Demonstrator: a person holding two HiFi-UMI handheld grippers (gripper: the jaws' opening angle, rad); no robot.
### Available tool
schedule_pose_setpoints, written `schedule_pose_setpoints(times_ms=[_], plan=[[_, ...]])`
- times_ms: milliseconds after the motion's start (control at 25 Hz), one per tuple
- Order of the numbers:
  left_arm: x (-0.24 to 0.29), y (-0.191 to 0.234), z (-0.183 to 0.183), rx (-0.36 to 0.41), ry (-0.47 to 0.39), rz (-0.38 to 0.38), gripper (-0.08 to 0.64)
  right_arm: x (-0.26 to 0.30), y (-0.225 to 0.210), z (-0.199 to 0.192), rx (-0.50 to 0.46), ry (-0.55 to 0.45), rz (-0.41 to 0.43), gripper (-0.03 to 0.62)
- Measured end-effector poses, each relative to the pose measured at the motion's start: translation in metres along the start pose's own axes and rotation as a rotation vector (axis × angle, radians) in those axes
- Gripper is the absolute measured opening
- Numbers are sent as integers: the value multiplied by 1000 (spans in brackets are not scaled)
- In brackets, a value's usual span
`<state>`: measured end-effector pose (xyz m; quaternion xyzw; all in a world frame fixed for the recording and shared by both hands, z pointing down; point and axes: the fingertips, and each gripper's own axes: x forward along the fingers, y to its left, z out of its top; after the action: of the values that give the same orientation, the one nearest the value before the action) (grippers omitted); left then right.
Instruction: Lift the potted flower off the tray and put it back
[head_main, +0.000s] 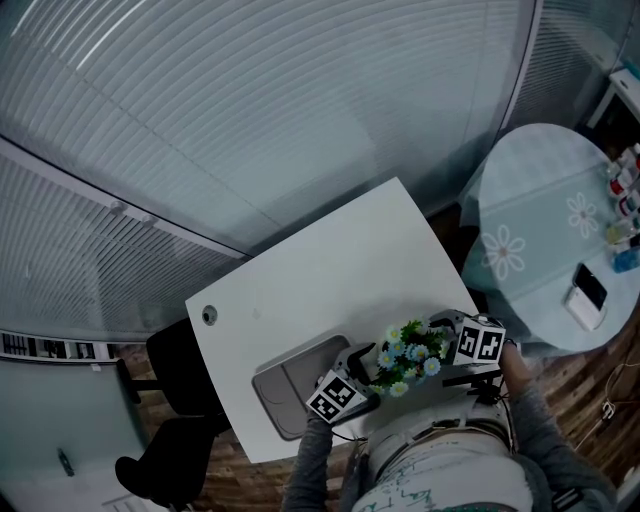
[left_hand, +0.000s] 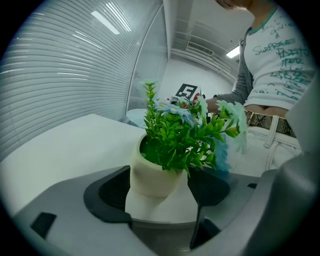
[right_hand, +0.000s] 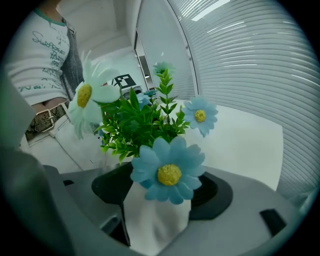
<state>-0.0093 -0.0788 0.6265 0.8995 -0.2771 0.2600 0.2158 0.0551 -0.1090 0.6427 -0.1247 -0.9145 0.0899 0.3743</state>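
Seen from above, a potted flower (head_main: 408, 357) with blue daisies is clear of the gray tray (head_main: 290, 385), just to its right, near the front edge of a white table (head_main: 340, 260). The left gripper (head_main: 362, 368) and right gripper (head_main: 447, 338) face each other across it. Each has its jaws pressed against the cream pot (left_hand: 150, 172), probably to share the load and steady it. The pot leans slightly. Whether it rests on the table or hangs above it cannot be told. Its return to the tray looks not yet done.
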Motion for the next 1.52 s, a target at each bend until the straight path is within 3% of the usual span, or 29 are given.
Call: schedule_pose_setpoints(times_ms=[1040, 1520], plan=[[24, 7, 6, 37, 27, -43, 413, 16, -5, 4, -88, 49, 58, 370], [24, 6, 9, 53, 22, -28, 411, 14, -5, 4, -91, 52, 60, 370]])
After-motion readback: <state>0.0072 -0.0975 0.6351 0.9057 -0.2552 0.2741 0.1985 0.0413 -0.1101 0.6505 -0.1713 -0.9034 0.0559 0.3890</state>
